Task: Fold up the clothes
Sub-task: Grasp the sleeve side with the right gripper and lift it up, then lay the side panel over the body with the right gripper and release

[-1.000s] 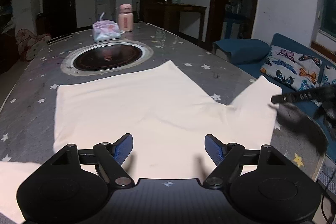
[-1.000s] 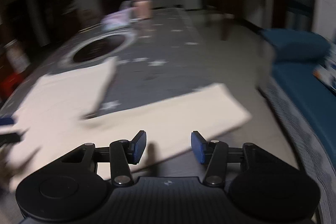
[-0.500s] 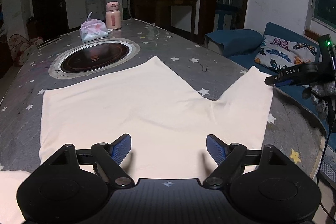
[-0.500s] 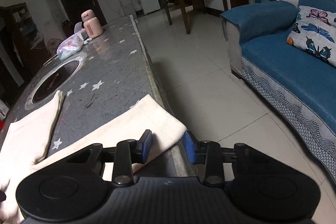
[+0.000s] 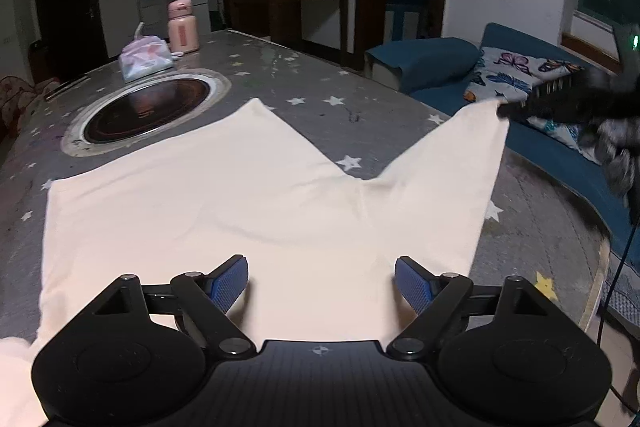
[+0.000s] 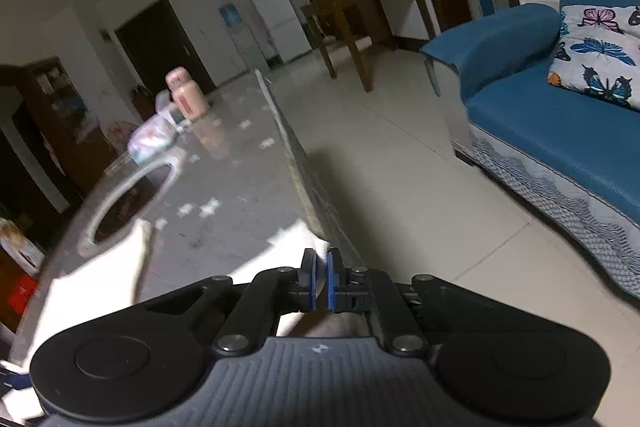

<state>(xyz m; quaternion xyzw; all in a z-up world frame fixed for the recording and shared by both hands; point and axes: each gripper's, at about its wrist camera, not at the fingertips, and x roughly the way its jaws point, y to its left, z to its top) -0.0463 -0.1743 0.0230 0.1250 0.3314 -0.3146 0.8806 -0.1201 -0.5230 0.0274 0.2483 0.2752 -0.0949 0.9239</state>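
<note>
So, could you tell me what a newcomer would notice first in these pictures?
A large cream garment lies spread across the star-patterned table. The right gripper has its jaws shut on the garment's corner at the table's edge, while the left gripper hovers open over the near hem. Behind sits a round inset cooktop.

Left wrist view: low and close above the cream garment (image 5: 224,203), facing down the starred table (image 5: 320,83) toward the far doorway.
Right wrist view: at the table's right edge, close over the garment's corner, tilted, facing the far wall.
Shared: garment, inset round burner (image 6: 132,203), pink bottle (image 5: 183,25), blue sofa (image 6: 560,131).
</note>
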